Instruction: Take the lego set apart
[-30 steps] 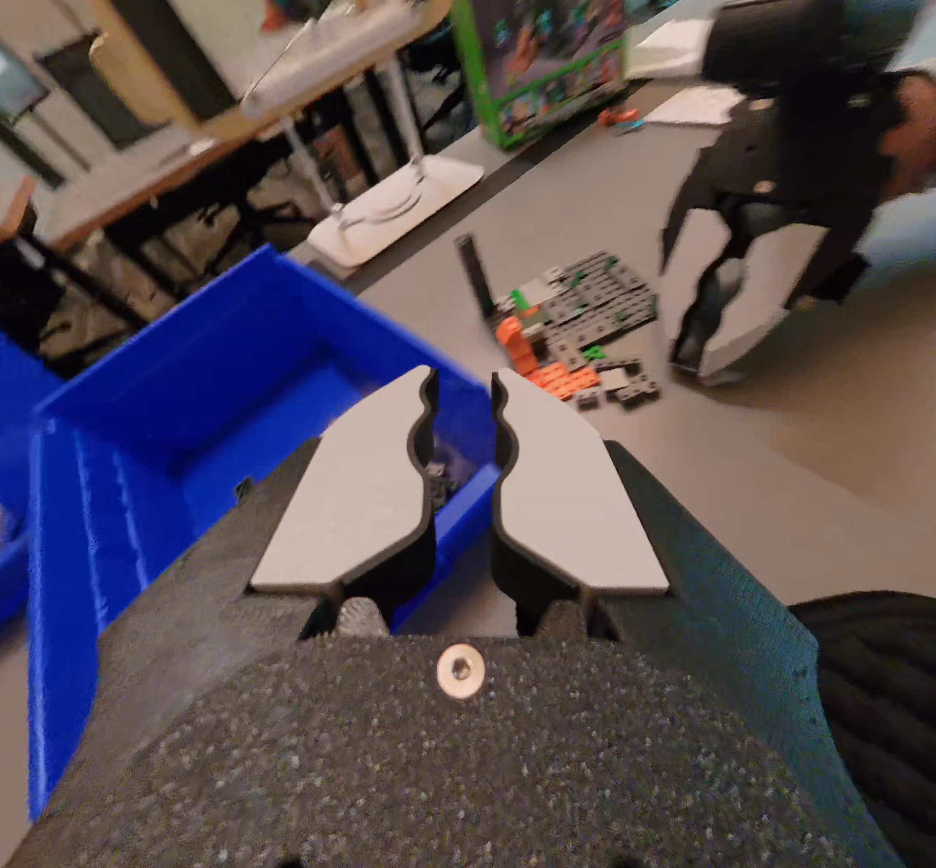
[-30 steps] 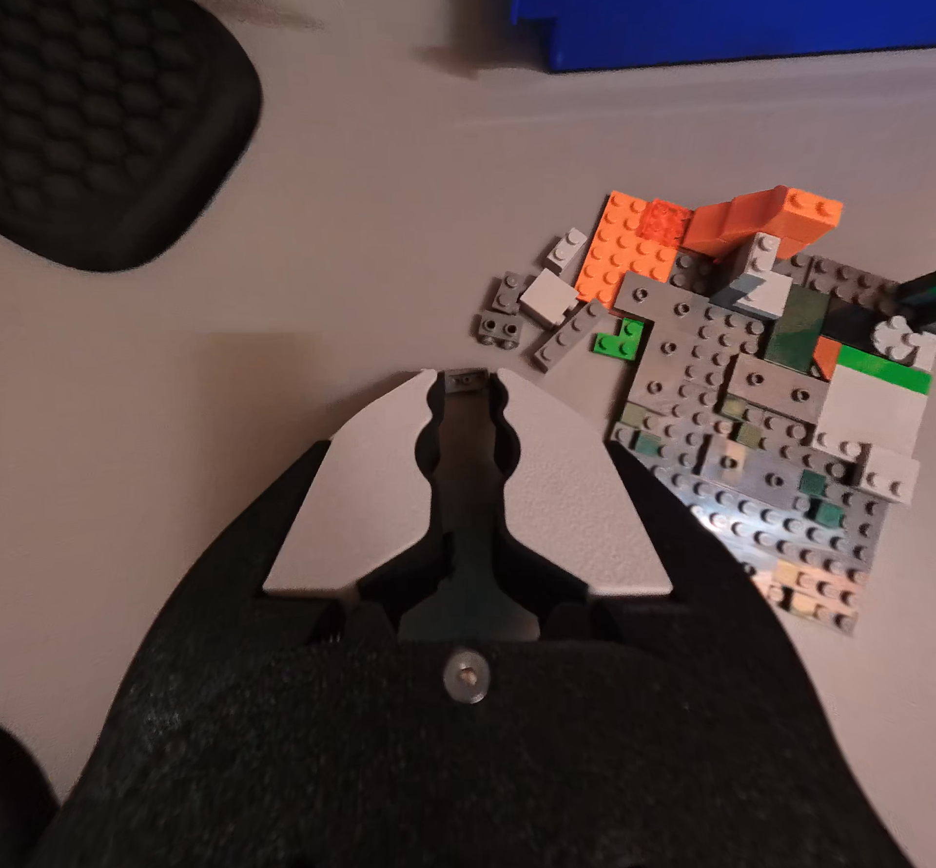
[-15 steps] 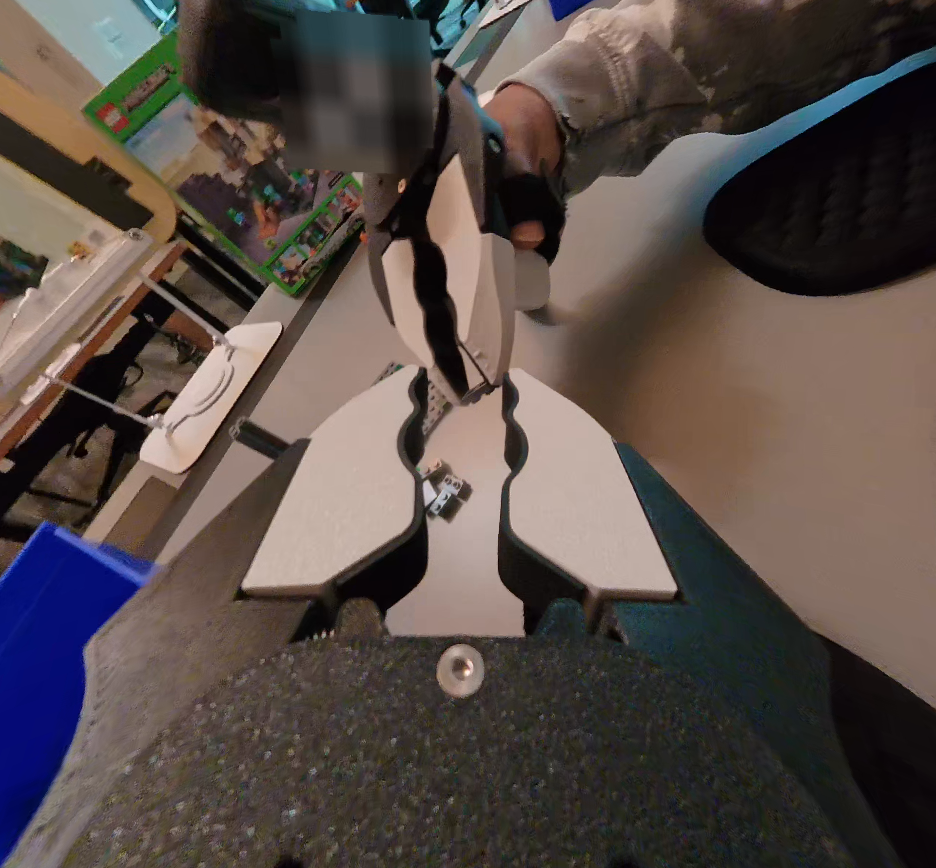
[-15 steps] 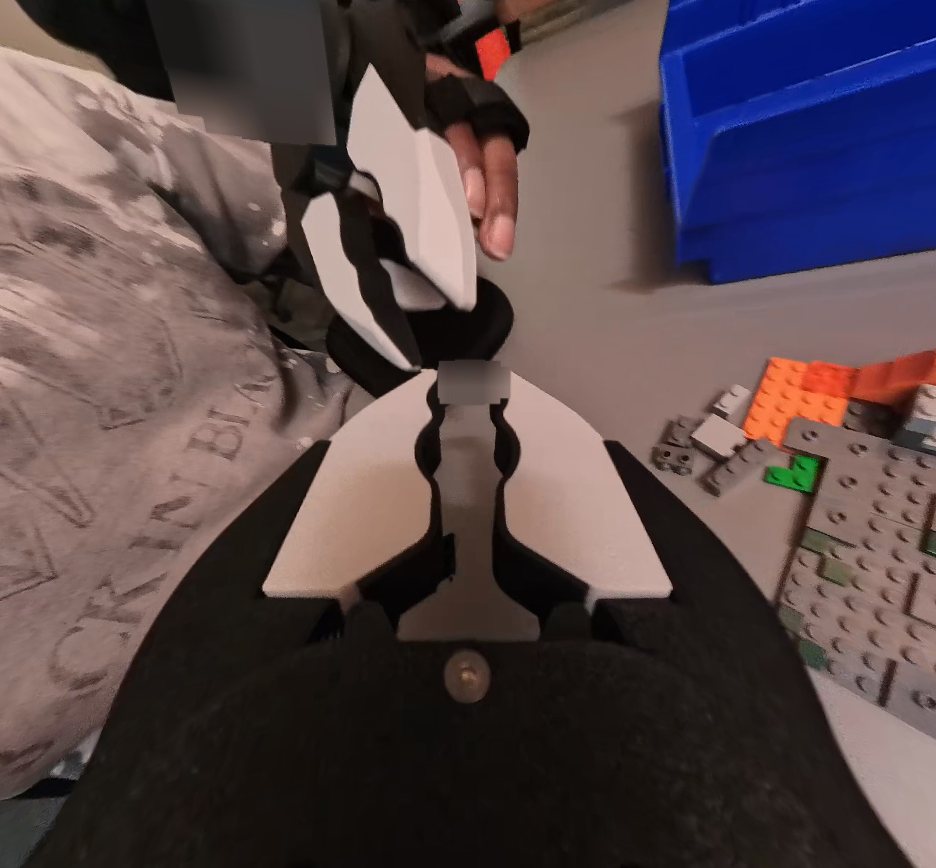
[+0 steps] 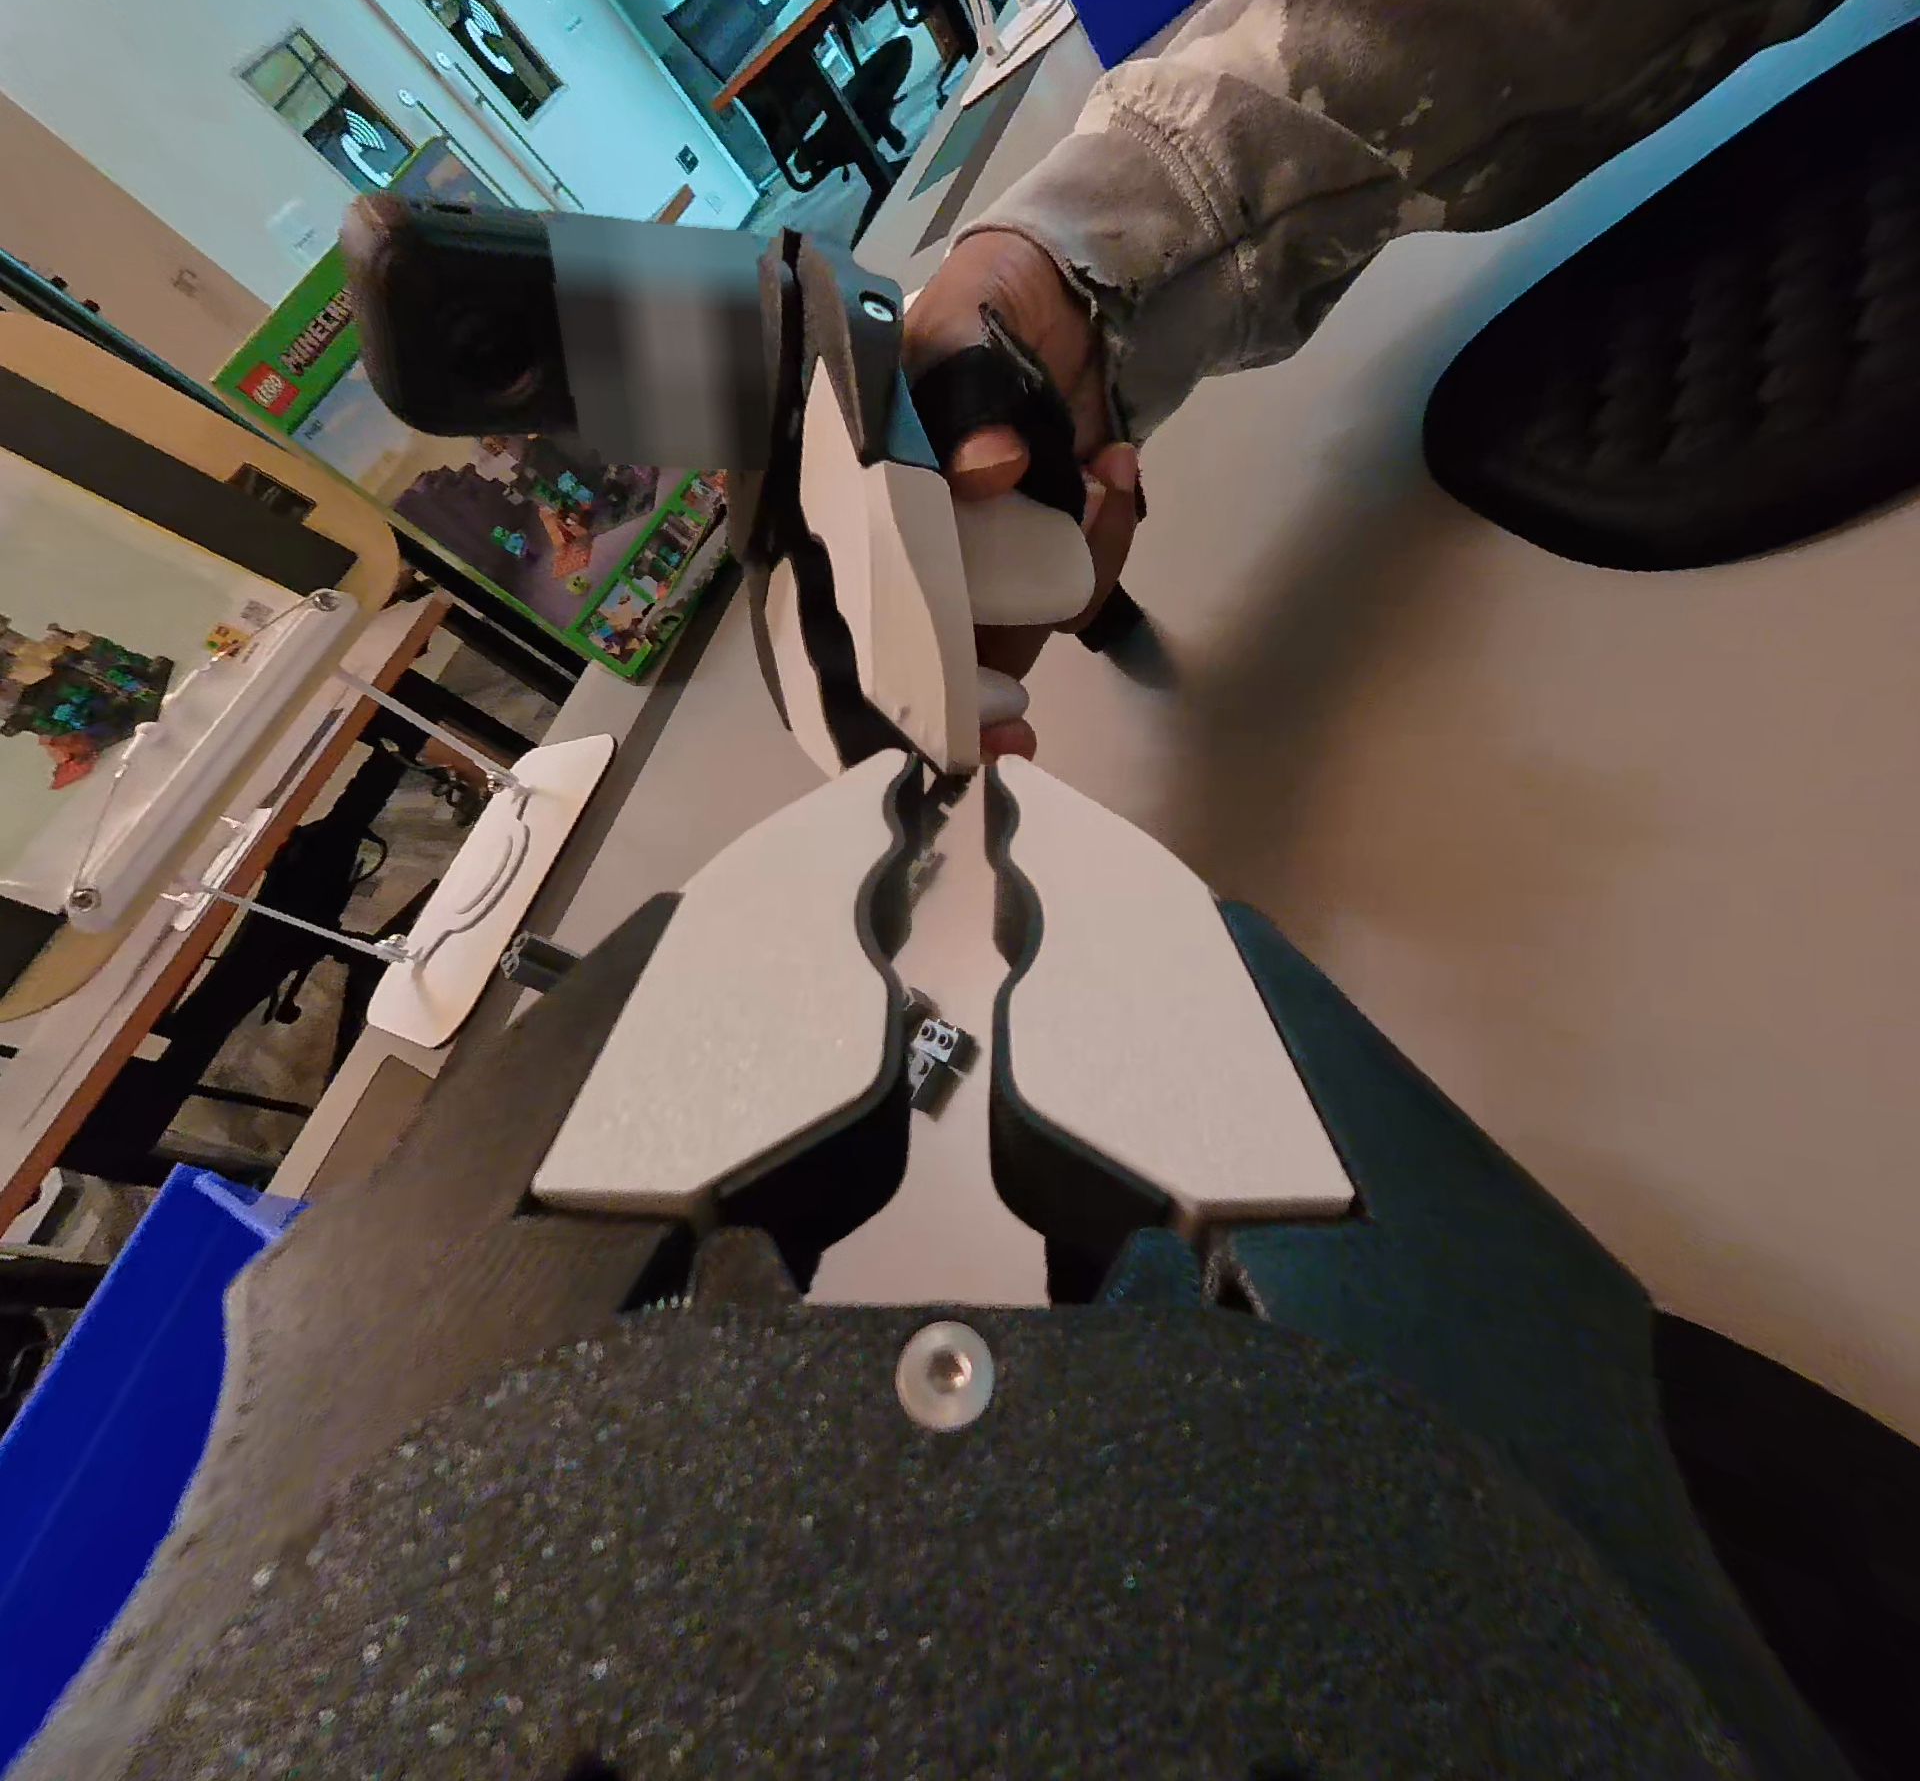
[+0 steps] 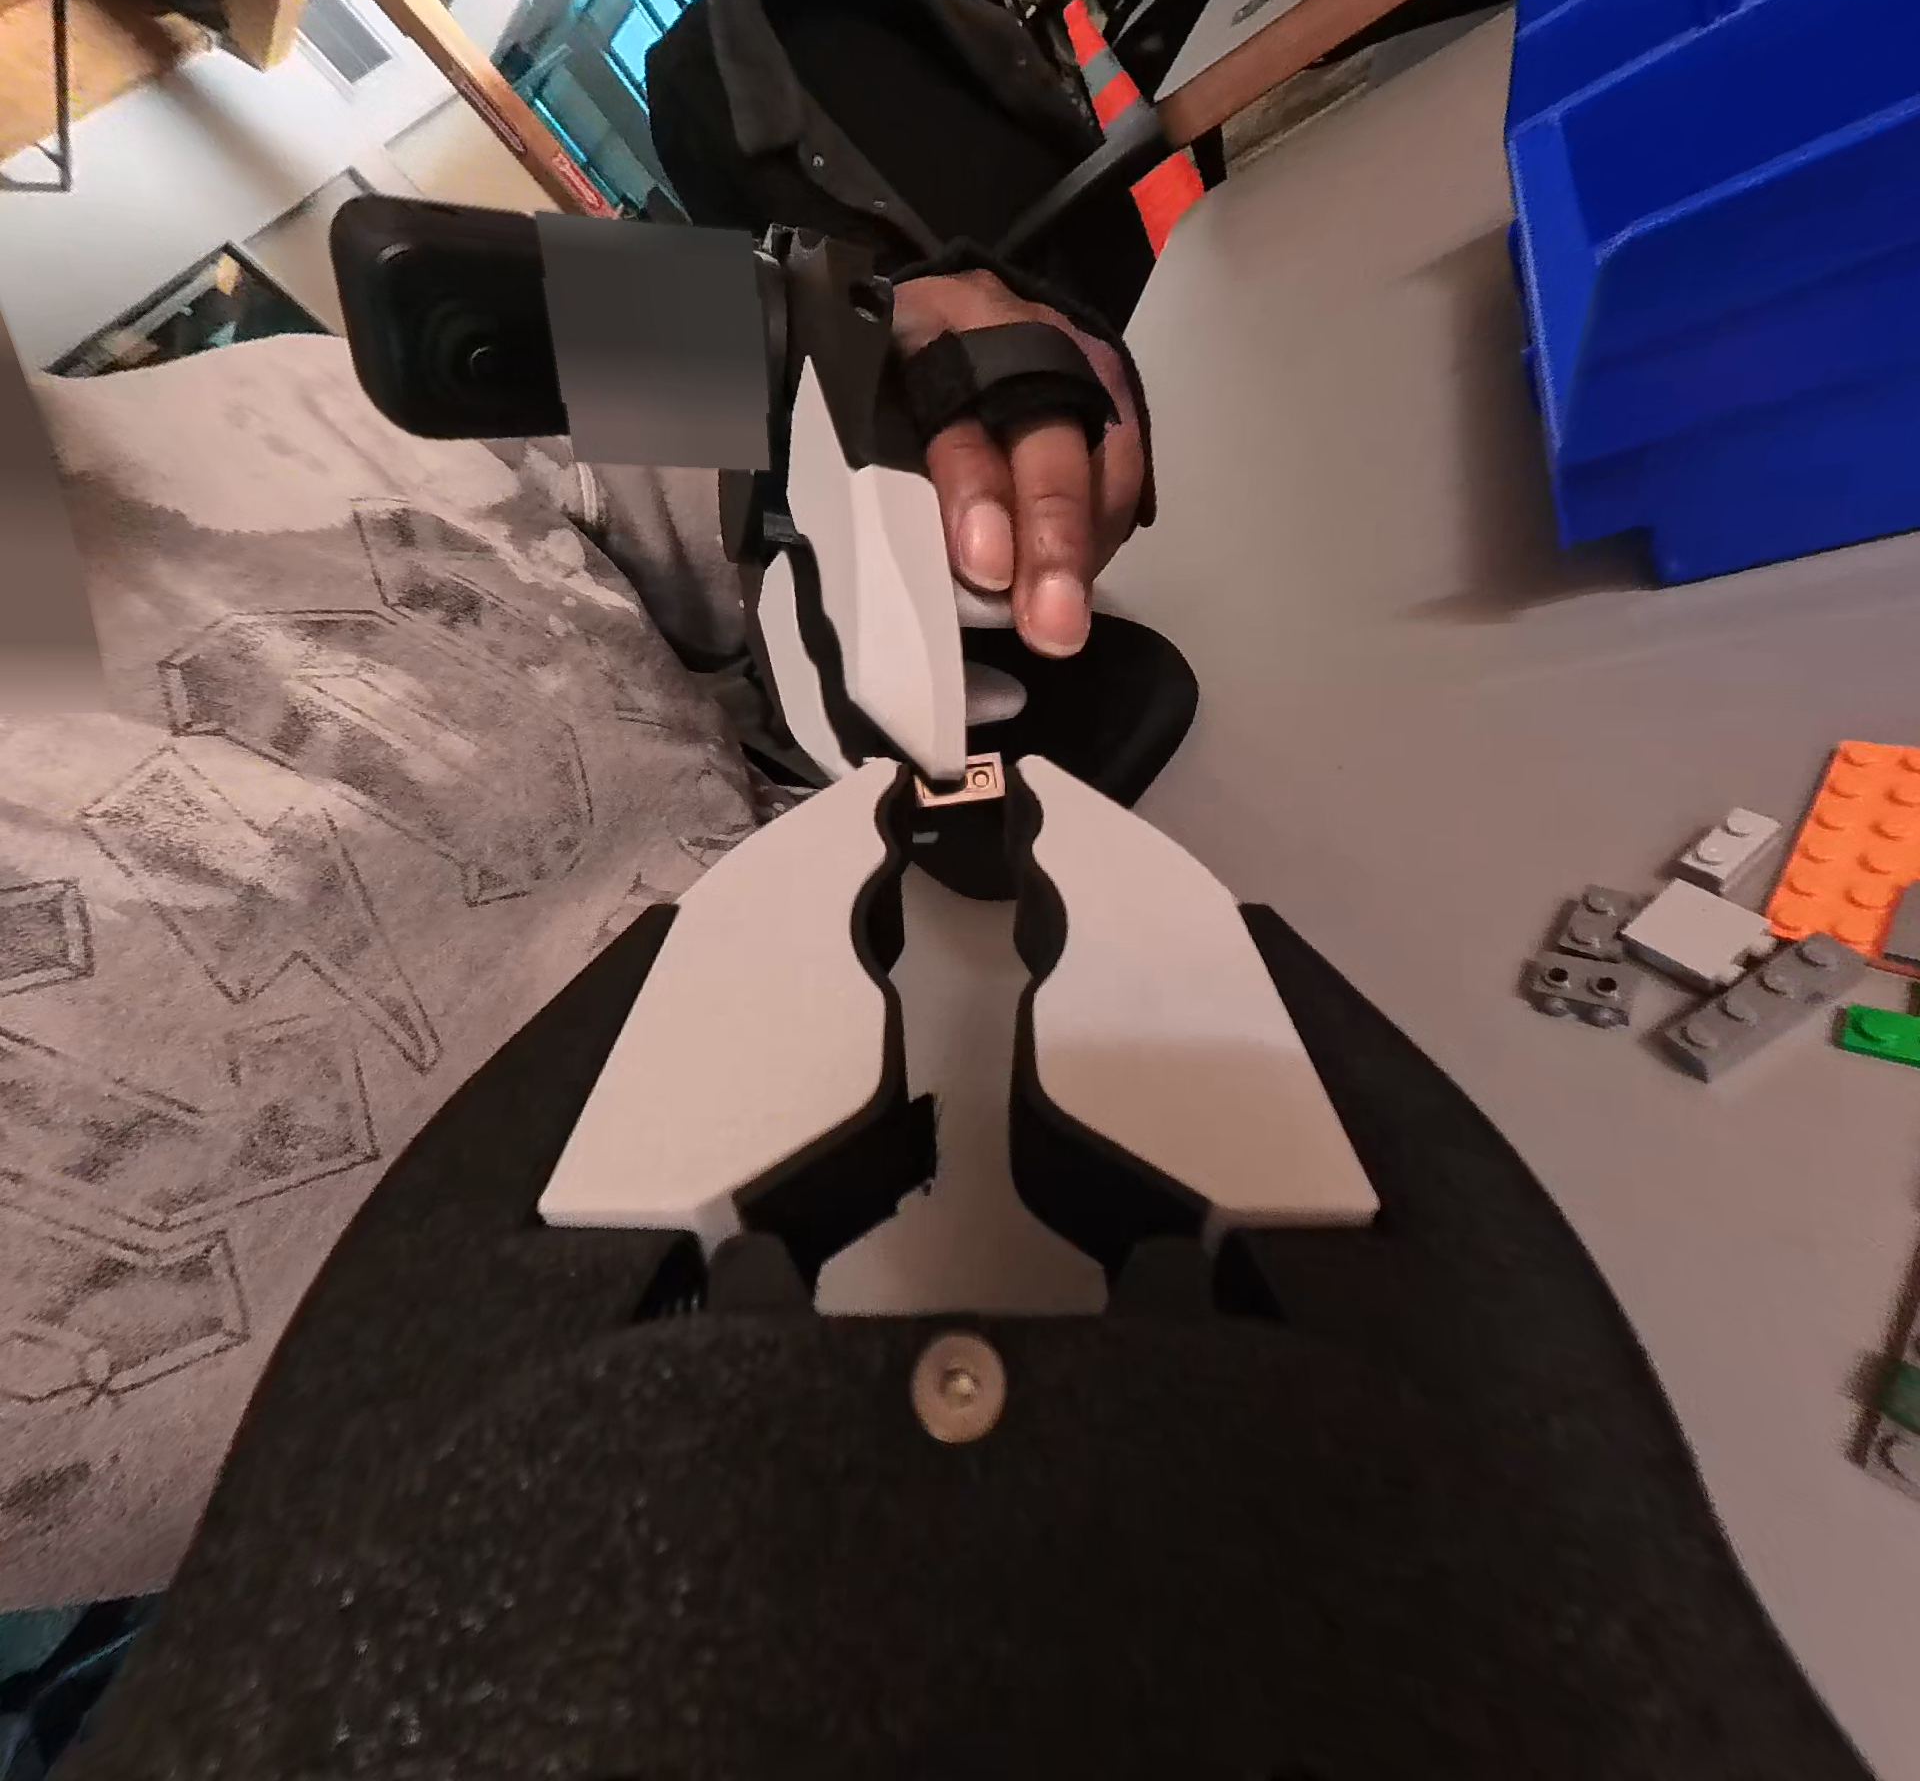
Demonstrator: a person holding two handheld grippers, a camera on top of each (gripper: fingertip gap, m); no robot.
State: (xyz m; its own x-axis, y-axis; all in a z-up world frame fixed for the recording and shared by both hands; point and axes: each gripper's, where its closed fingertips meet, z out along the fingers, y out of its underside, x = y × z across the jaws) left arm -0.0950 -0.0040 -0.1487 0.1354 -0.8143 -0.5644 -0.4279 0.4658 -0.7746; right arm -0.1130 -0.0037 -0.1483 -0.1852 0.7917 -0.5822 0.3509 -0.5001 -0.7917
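**Tools meeting at one small brick**

Right tool [image 6: 961, 777] is closed on a small tan lego piece [image 6: 966, 782], which sits between its tips at the centre of the right wrist view. The left tool [image 5: 951, 781] comes down from the upper middle of that view, and its tips touch the same piece. Its jaws have only a narrow gap, and I cannot tell if they pinch the piece. A hand [image 6: 1029, 484] with a black strap holds this left tool.

At the right edge, on the grey table [image 6: 1403, 588], lie loose grey bricks [image 6: 1704, 962], beside an orange plate [image 6: 1860, 858] and a green piece [image 6: 1881, 1030]. Blue bins [image 6: 1714, 225] stand in the upper right. In the left wrist view, two small grey bricks [image 5: 940, 1056] lie on the table between the fingers.
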